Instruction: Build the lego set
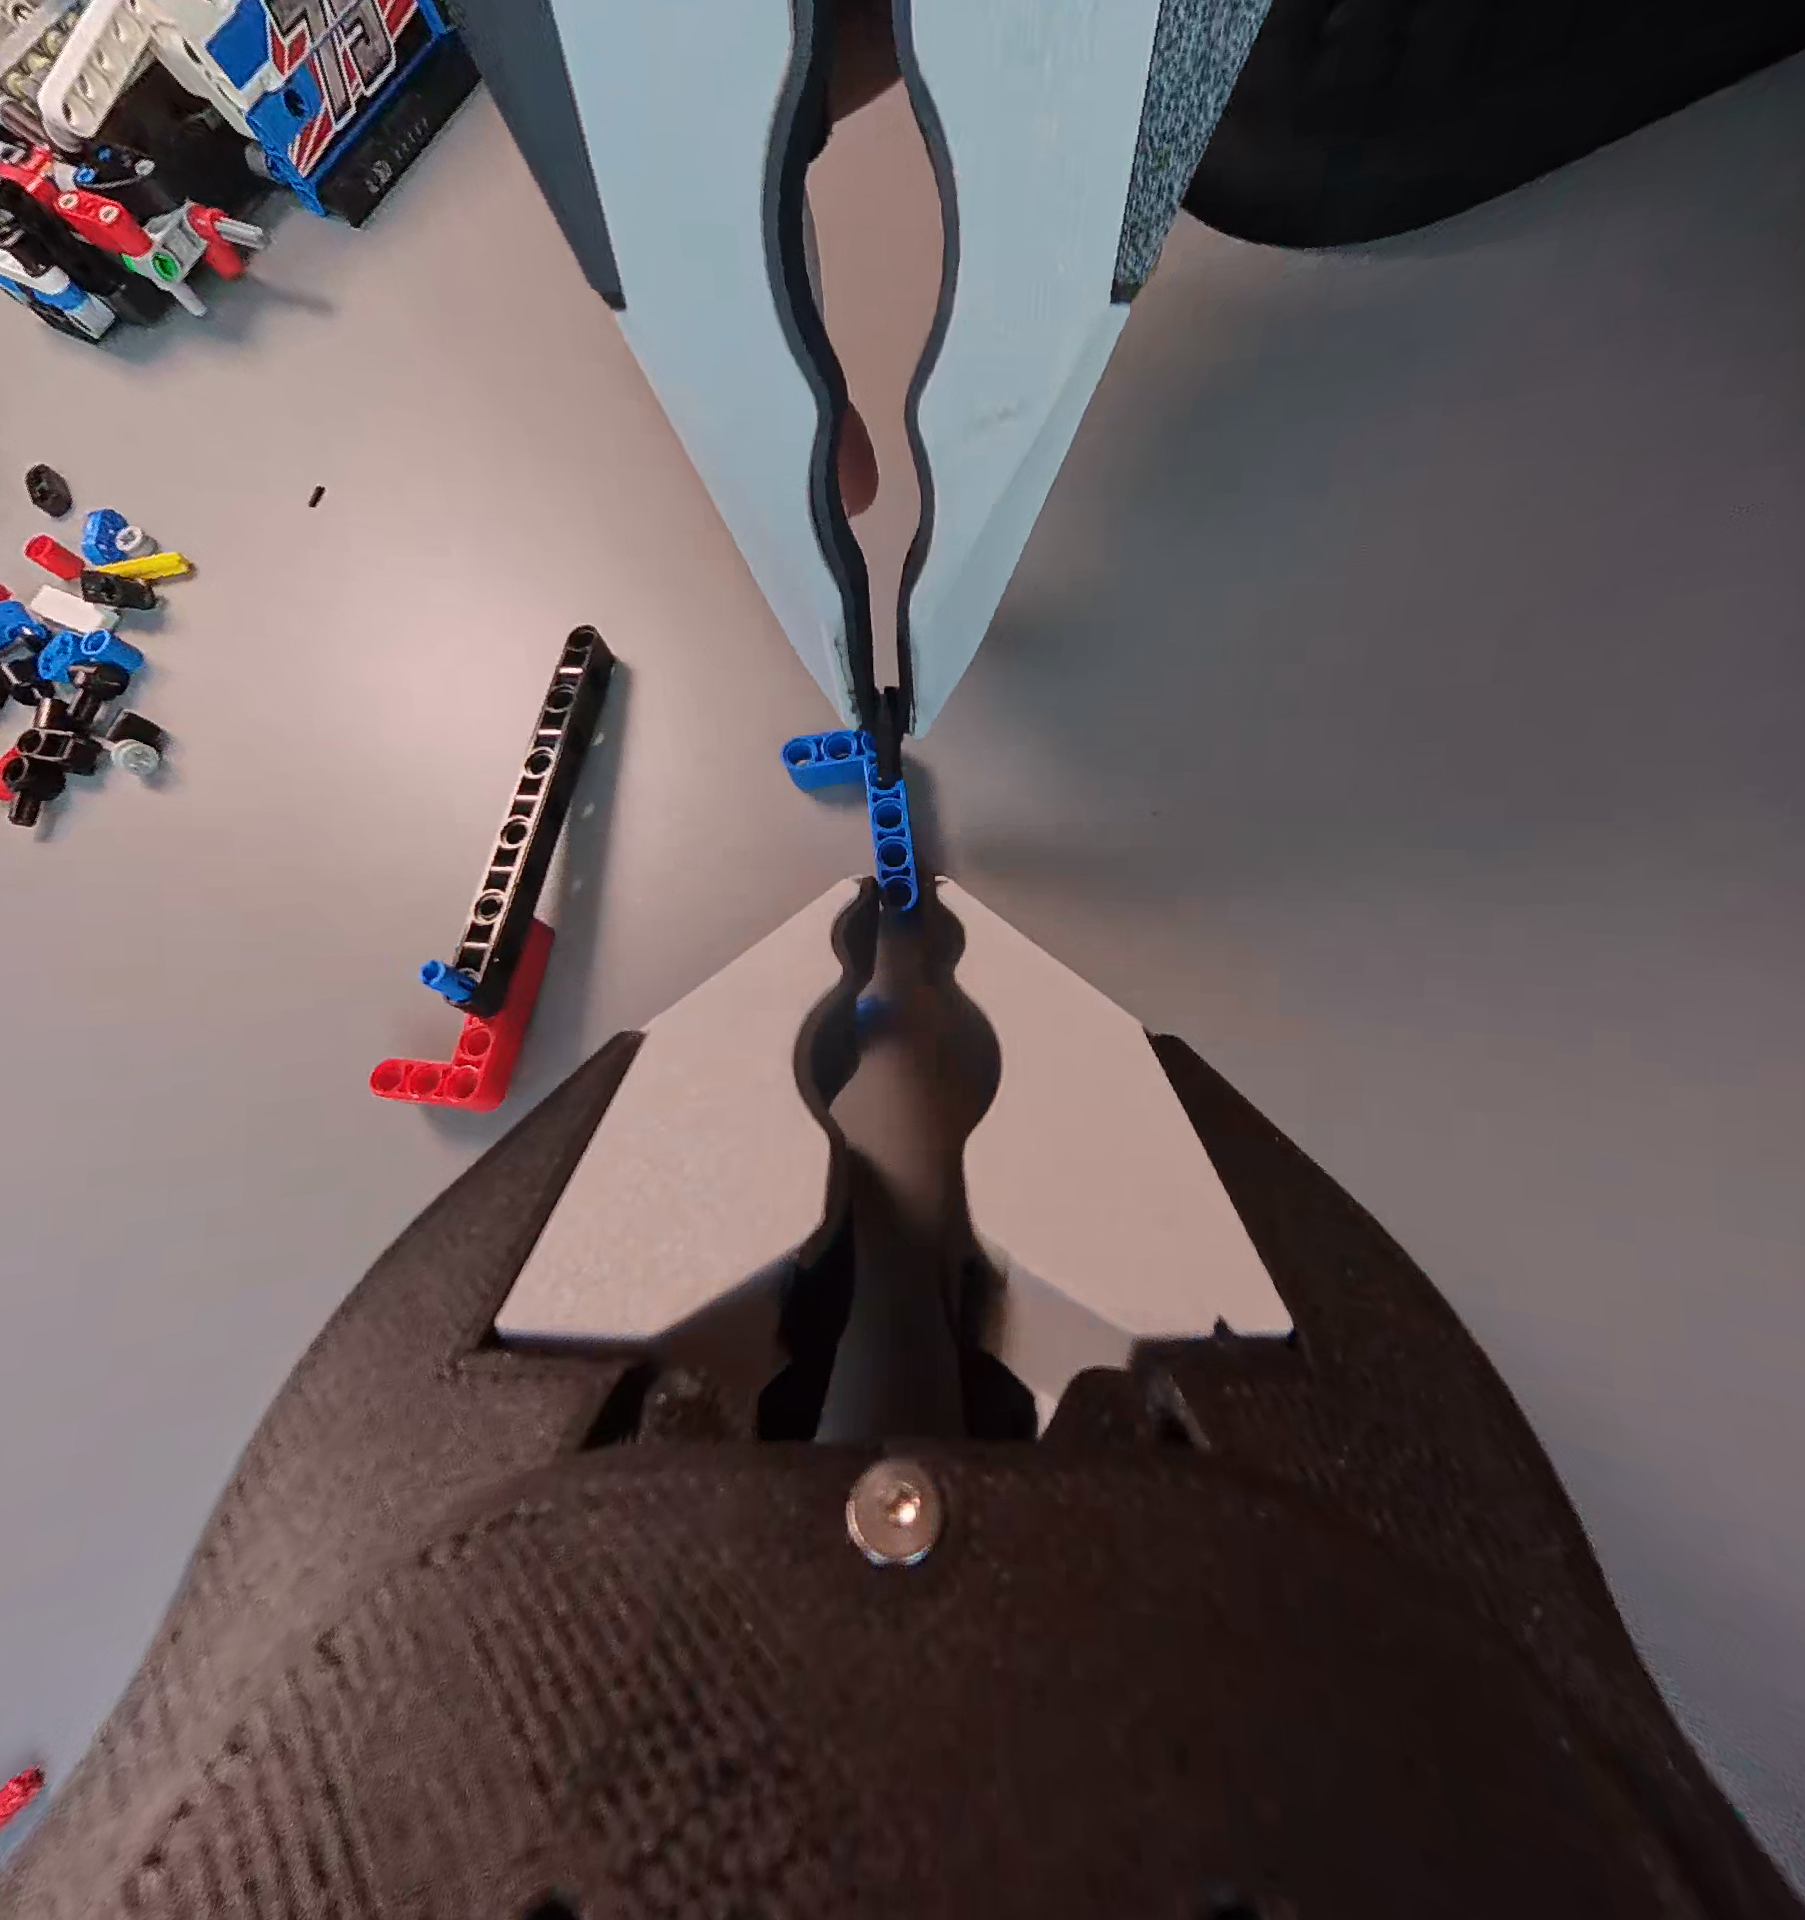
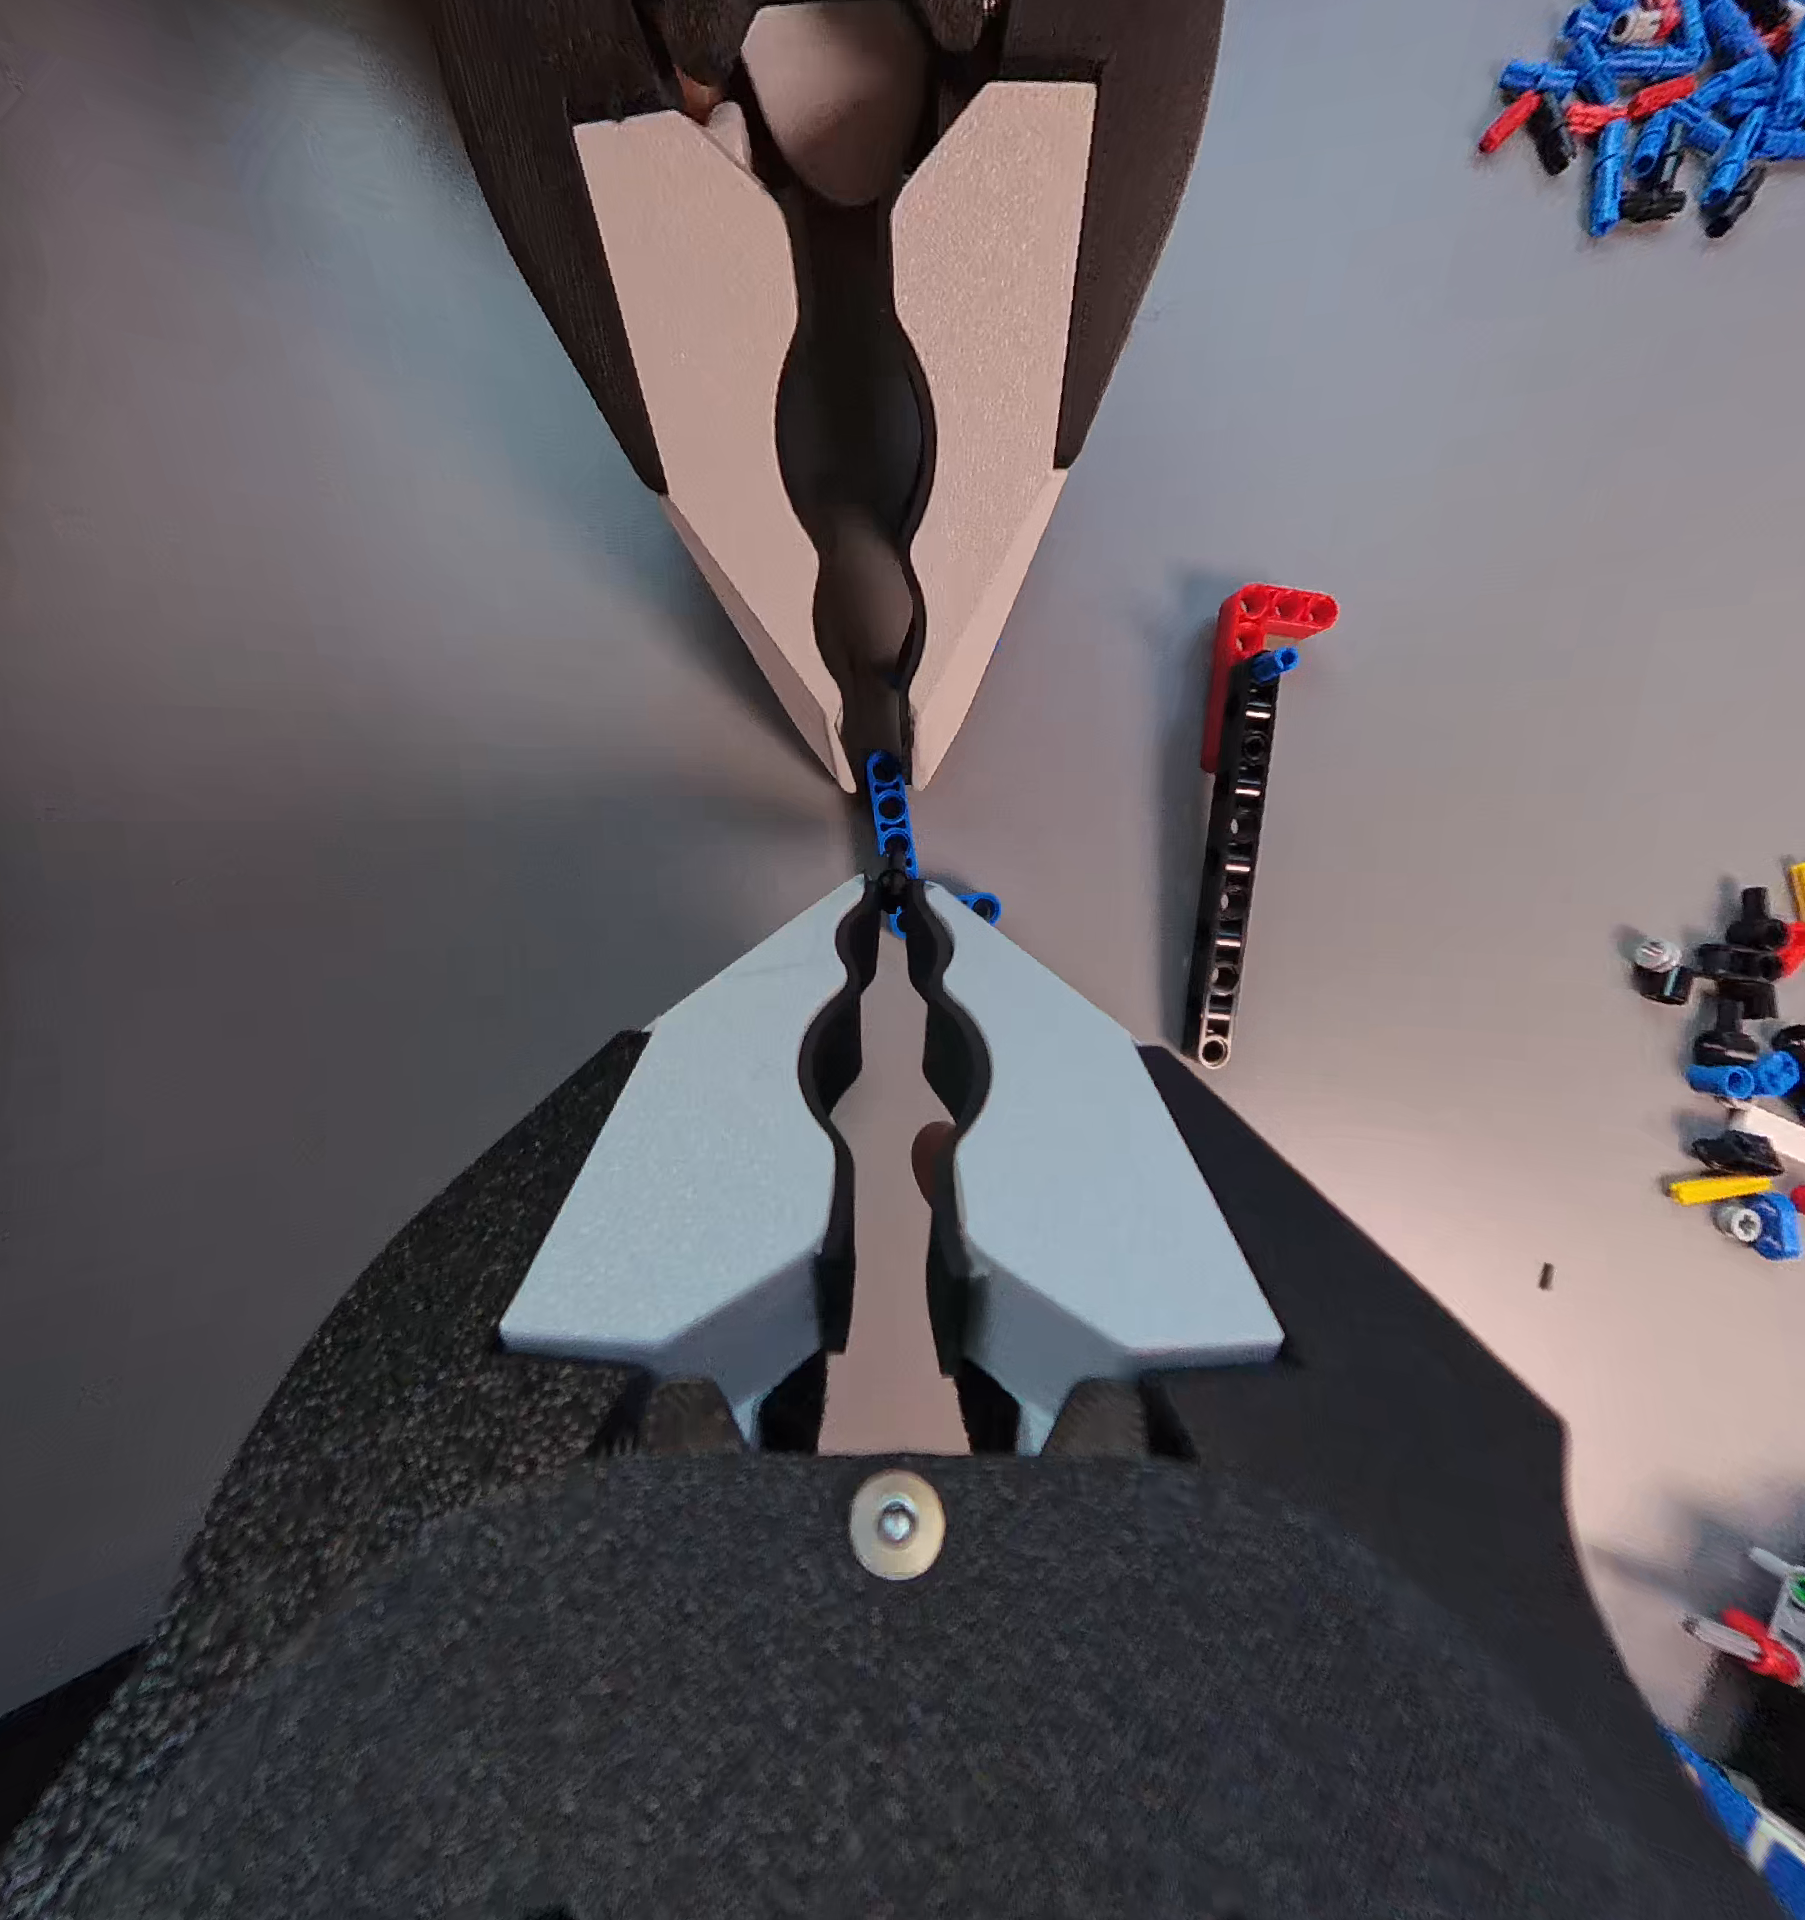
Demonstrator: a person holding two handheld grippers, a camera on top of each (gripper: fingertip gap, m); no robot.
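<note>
Left wrist view: the left gripper (image 1: 893,883), with pale grey fingers in a black body, is closed on the lower end of a blue L-shaped beam (image 1: 890,826) held above the grey table (image 1: 1397,727). Facing it from the top of the frame, the right gripper (image 1: 885,717), with light blue fingers, is pinched on a small black pin (image 1: 885,732) at the beam's corner. To the left a long black beam (image 1: 534,816) lies on the table joined to a red L-shaped beam (image 1: 462,1060), with a blue pin (image 1: 441,977) sticking out near the joint. Farther left sits a pile of loose parts (image 1: 36,665), and a partly built model (image 1: 150,135) stands in the top left corner.

Right wrist view: the right gripper (image 2: 893,896) is nearly closed, its tips clamping the black pin (image 2: 890,883) at the blue L-shaped beam (image 2: 892,816). The left gripper (image 2: 882,764) grips the beam's far end from above. The black beam (image 2: 1236,852) and red L-shaped beam (image 2: 1272,613) lie to the right. A heap of blue pins (image 2: 1687,104) fills the top right corner.
</note>
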